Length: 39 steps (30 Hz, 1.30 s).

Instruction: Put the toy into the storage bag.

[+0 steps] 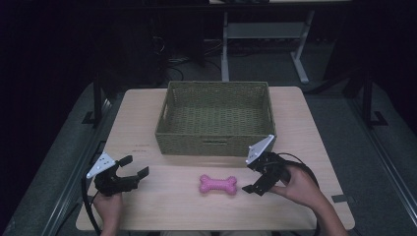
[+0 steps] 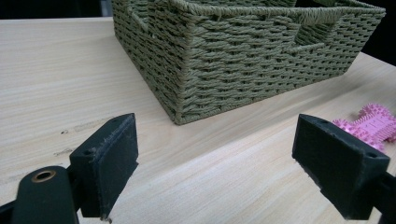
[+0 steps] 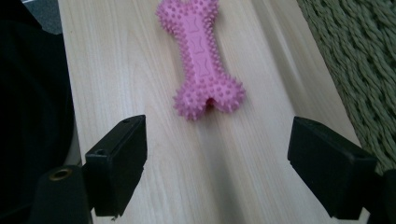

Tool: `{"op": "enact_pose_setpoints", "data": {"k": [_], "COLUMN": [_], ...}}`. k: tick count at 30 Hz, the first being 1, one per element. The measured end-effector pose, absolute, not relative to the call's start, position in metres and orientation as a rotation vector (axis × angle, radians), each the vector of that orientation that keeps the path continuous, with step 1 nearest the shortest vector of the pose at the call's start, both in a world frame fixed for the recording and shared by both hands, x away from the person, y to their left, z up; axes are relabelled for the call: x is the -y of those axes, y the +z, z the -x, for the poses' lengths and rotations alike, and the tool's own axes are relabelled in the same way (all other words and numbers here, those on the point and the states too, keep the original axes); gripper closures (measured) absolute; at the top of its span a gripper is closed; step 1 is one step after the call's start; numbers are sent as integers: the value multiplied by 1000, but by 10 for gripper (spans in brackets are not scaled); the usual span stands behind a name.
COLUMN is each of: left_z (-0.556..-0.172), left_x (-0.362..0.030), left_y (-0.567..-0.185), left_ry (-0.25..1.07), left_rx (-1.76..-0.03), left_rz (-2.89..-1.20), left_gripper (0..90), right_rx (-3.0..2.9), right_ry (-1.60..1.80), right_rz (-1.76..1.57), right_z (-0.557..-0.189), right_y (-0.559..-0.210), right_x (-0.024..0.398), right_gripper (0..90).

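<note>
Both my grippers, left (image 1: 134, 167) and right (image 1: 259, 173), sat gaping wide, gripping nothing. Nubby pink rubber bone (image 1: 218, 184) lay between them; woven green basket (image 1: 216, 143) at 12 o'clock on pale wood table (image 1: 172, 206).

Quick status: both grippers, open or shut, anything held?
Left gripper: open, holding nothing, jaws apart over the bare table.
Right gripper: open, holding nothing, aimed at the pink bone toy, not touching it.
</note>
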<state>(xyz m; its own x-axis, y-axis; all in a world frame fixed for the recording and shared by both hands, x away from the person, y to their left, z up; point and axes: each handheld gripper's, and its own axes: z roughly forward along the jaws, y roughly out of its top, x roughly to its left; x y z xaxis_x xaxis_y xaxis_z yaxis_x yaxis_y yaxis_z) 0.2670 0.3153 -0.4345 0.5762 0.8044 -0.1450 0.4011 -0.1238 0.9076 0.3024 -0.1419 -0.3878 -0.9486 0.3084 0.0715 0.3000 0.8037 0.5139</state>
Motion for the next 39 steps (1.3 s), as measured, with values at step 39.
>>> {"op": "enact_pose_setpoints", "data": {"k": [39], "left_z": [-267], "left_x": [-316], "left_y": [-434], "left_ry": [469], "left_rx": [-1002], "left_rz": [-1728], "left_gripper": [139], "right_rx": [-3106], "right_ry": [675], "right_rz": [-274], "right_z": [-326], "right_y": [-402], "right_x": [63], "right_gripper": [229]}}
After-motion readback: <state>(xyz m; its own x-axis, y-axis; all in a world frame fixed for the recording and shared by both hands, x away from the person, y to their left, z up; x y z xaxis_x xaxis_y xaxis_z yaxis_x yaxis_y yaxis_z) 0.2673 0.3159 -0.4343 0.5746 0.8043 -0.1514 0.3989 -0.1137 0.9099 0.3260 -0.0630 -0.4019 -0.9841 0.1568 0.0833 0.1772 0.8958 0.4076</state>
